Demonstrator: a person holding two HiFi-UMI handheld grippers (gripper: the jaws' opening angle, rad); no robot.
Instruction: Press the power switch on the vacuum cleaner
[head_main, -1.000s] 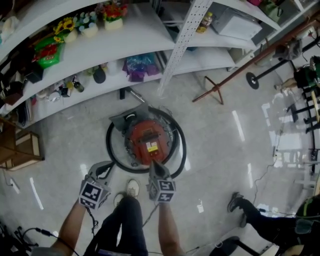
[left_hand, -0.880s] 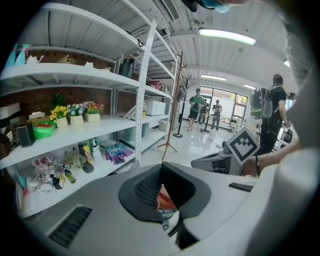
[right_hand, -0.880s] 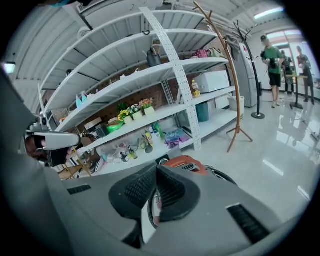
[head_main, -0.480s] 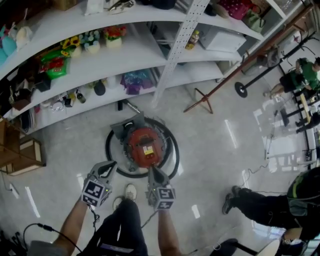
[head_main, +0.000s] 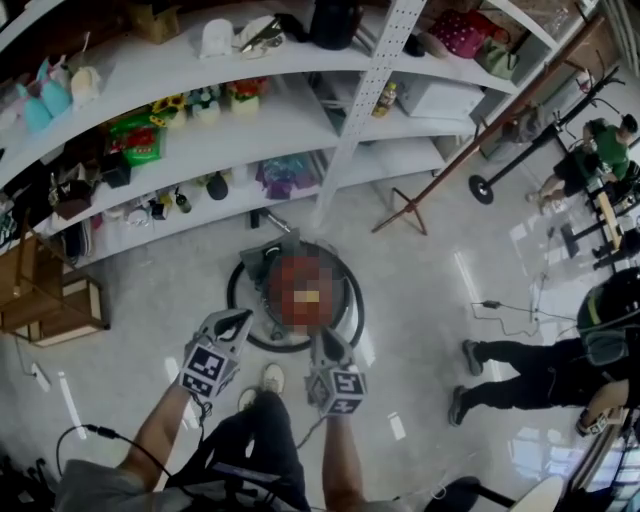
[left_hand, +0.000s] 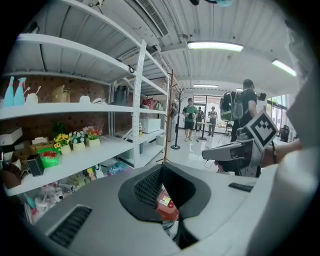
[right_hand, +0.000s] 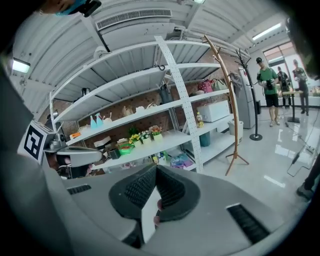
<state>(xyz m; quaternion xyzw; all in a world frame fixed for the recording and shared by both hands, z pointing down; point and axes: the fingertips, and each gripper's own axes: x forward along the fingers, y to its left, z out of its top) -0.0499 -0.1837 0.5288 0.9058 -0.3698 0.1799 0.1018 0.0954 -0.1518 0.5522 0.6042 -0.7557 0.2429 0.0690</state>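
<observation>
Where the vacuum cleaner (head_main: 262, 265) stands, left tongs (head_main: 238, 320) and right tongs (head_main: 321, 336) hover closed; empty.

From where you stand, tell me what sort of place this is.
Probably a staged shop or showroom in a large hall: long white shelves stocked with flower pots and bags, a glossy floor, ceiling strip lights.

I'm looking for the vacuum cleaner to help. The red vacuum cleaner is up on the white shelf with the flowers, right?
No. The red vacuum cleaner isn't on the white shelf with the flowers; it stands on the floor in front of it, ringed by its black hose. The head view shows it.
</observation>
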